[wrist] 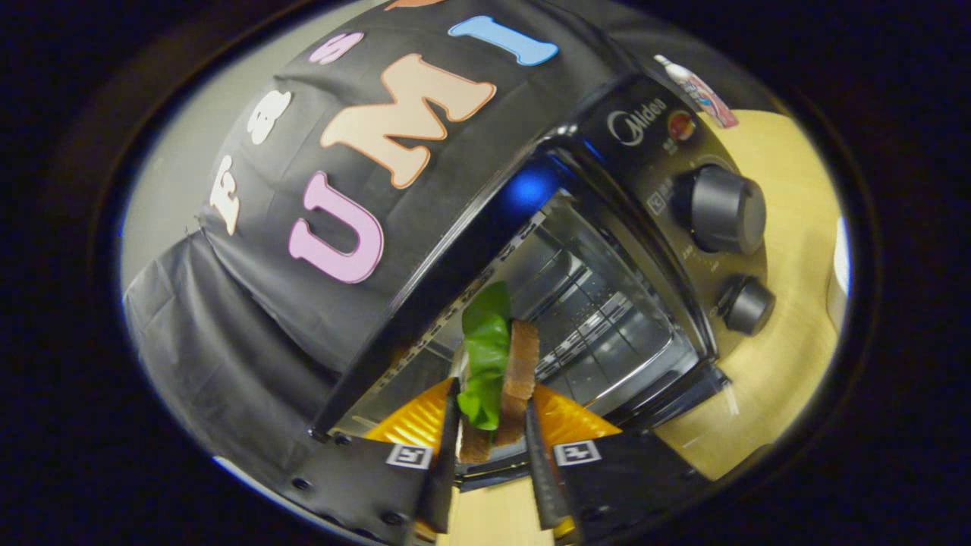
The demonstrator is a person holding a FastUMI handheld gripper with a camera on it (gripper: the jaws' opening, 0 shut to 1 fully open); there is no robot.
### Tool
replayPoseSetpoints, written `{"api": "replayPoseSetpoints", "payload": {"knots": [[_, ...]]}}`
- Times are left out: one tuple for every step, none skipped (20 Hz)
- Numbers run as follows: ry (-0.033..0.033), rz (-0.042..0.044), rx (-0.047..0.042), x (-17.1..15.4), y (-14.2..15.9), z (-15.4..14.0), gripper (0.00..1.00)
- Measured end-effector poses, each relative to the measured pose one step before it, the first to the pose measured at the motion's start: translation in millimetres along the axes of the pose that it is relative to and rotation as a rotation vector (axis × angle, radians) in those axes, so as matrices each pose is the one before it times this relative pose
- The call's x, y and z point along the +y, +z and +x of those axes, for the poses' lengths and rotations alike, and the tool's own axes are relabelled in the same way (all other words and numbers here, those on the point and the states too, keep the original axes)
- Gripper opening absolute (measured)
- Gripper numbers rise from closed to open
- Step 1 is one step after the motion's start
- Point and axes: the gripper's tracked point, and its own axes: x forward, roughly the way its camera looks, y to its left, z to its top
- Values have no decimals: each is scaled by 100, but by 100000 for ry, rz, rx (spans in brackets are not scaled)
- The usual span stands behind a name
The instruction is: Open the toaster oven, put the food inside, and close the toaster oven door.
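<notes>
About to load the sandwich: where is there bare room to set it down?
Jaws hold the sandwich at the oven mouth. The rack inside is bare. Bare table lies beside the knobs. Crowded where the door hangs open.

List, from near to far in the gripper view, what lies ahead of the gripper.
gripper shut on the sandwich → open toaster oven door → oven cavity with its wire rack → booth wall behind the toaster oven.

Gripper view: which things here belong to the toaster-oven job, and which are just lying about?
Job:
- sandwich, clamped between the tongs
- toaster oven, cavity open ahead
- wire rack inside

Lying about:
- tube beyond the oven
- white object on the table
</notes>
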Motion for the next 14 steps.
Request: {"api": "replayPoseSetpoints", "payload": {"knots": [[-3033,-5455,-981,-465,362,103,67],[-1420,-5929,-1356,-424,559,-550,74],[-1179,-4932,-487,-255,110,-281,80],[-1079,-3841,-1118,-393,703,-512,87],[-506,-2920,-2465,-186,744,-776,93],[-943,-2121,-2368,-378,965,-806,99],[-115,-1800,-2218,-344,708,-1037,99],[-104,-1930,-2259,-225,737,-1196,99],[163,-1621,-1996,-142,429,-1366,99],[1697,-1255,-1292,159,304,-1541,99],[2365,-1222,-535,318,-40,-1694,99],[2390,-1557,778,278,-316,-1557,99],[1573,-1804,2320,-51,-806,-1463,99],[803,-1469,2965,-224,-931,-1430,99]]}}
